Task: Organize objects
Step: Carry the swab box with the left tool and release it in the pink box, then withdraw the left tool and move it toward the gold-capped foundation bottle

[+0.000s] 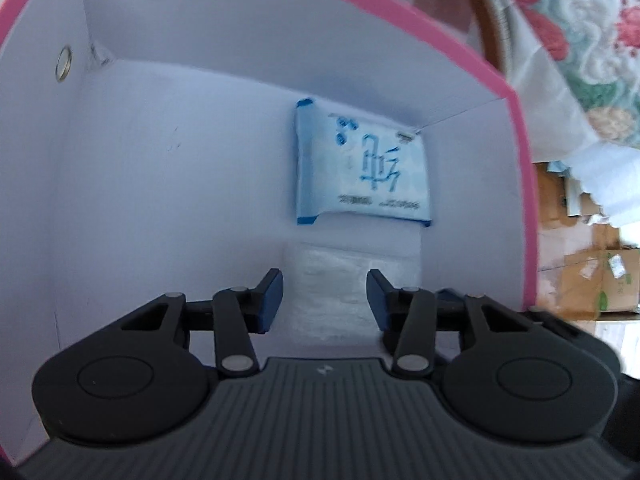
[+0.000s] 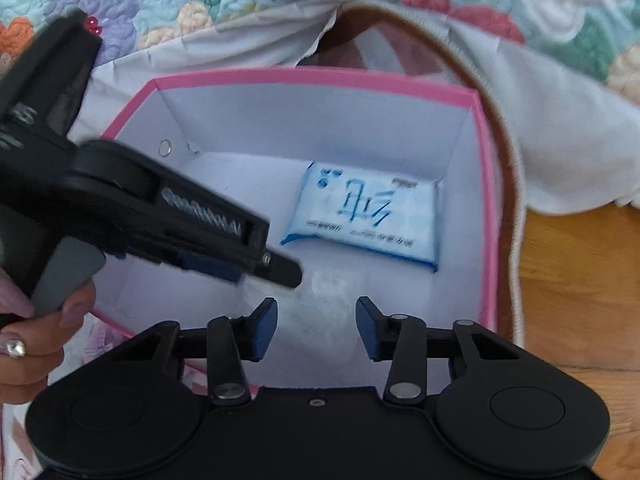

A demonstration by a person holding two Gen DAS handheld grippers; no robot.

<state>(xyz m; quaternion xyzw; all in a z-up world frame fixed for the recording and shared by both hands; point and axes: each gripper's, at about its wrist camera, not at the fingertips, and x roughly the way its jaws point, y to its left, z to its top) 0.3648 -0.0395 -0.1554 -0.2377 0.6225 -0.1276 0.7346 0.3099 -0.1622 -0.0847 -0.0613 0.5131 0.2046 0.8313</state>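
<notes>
Lowering my left gripper [image 1: 325,300], jaws spread around the clear crinkled plastic packet [image 1: 336,280]; I should avoid the blue-printed tissue pack [image 1: 362,168] at twelve o'clock inside the pink-rimmed white cardboard box [image 1: 400,20].

L gripper [image 1: 325,298] & R gripper [image 2: 317,326]: both angled down, jaws parted, nothing gripped.

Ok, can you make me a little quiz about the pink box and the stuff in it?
1. True or false: the blue and white packet lies inside the pink box.
2. What colour are the box's inside walls?
3. Which sits nearer the right hand-held gripper: A, the blue and white packet; B, the clear plastic bag?

Key: 1 true. 2 white. 3 B; the bag lies just ahead of it, the packet by the far wall.
</notes>
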